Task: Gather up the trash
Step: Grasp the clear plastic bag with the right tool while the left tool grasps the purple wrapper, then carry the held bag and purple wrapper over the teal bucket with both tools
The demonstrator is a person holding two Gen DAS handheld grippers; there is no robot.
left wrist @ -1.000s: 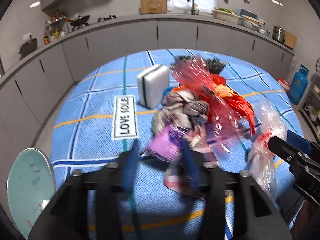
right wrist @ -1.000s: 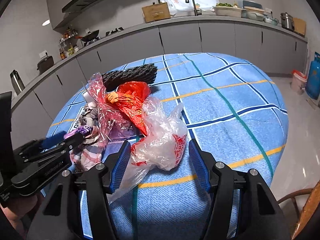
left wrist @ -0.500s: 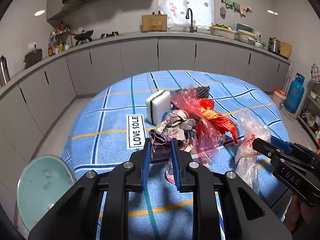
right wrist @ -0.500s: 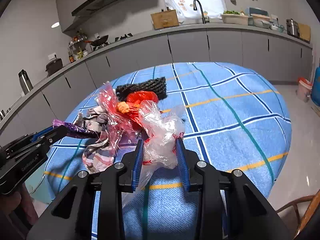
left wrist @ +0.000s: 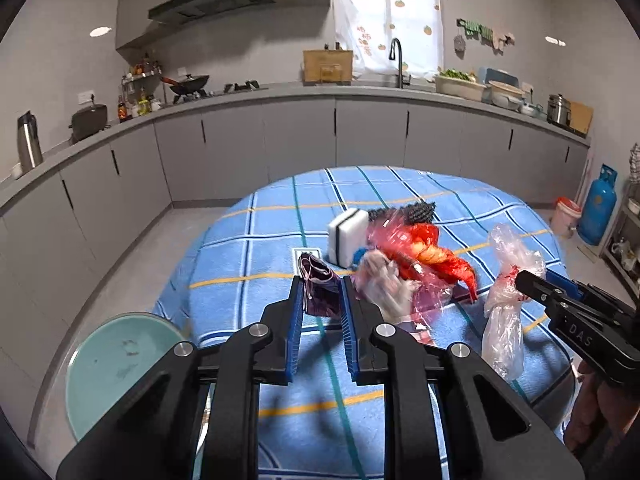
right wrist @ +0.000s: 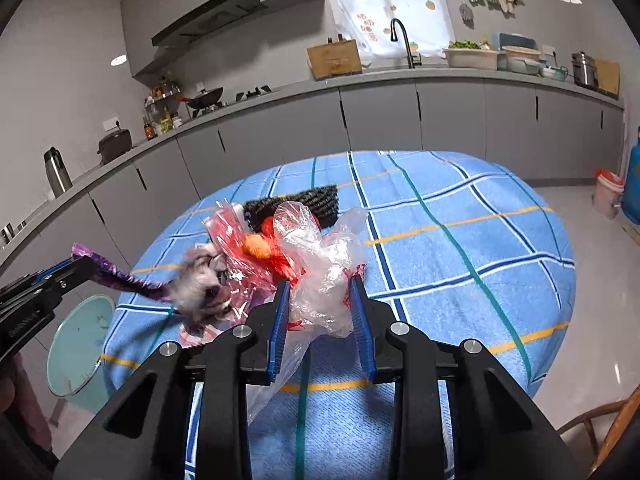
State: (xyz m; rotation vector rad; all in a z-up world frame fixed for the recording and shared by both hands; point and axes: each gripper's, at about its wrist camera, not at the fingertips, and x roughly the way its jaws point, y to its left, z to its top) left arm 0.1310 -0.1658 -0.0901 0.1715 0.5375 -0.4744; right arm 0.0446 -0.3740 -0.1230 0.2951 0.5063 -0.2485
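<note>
We have each claw clenched on its own piece of trash: the left gripper [left wrist: 322, 298] grasps a purple wrapper [left wrist: 318, 290], the right gripper [right wrist: 320, 304] a clear plastic bag [right wrist: 320, 268], both lifted off the blue checked tablecloth [left wrist: 256, 240], presumably so they come free of the pile. The red plastic [left wrist: 420, 256] and a white sponge [left wrist: 347, 236] lie at twelve o'clock from the left claw, mid-table. At eight o'clock, past the table's edge, a teal stool [left wrist: 116, 364] stands on open floor.
</note>
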